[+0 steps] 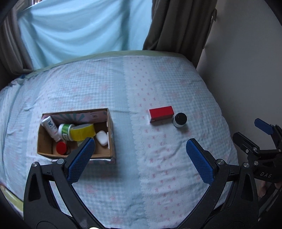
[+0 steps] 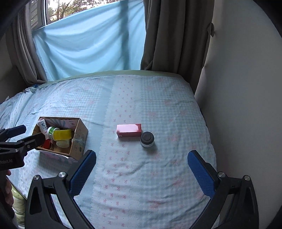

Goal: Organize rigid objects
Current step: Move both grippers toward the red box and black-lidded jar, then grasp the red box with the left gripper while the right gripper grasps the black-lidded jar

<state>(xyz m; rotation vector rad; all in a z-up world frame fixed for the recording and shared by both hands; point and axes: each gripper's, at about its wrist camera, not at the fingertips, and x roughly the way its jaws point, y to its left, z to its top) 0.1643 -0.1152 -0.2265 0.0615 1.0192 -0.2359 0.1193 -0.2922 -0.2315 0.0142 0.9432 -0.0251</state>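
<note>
Red box [image 2: 129, 130] and black-lidded jar [image 2: 147, 139] lie loose on the bed [image 2: 158, 176], touching each other, jar at the box's right end. We see both ahead of the right gripper [image 2: 141, 156], whose blue fingers [image 2: 82, 174] are spread wide with nothing between them, hovering above the patterned bedspread. Left gripper [image 1: 140, 147] reads the same: fingers [image 1: 82, 159] wide apart, nothing held, its left fingertip overlapping the near edge of the cardboard box [image 1: 111, 133] in the left wrist view. We count in that box a white tube [image 1: 50, 127] leaning at the far left corner, a green-labelled container [image 1: 65, 131] on its side, a yellow tape roll [image 1: 82, 132], a white oval piece [image 1: 102, 137] by the right wall, and a red-lidded jar [image 1: 61, 147] at the near left. Cardboard box sits on the bed well left of the red box and jar. Right gripper's body shows at the right edge of the left wrist view. Beyond the bed: a light blue sheet [image 2: 91, 45] hung over the window [image 2: 70, 8], grey-brown curtains [image 2: 172, 35] either side, pale wall [image 2: 238, 88] on the right.
</note>
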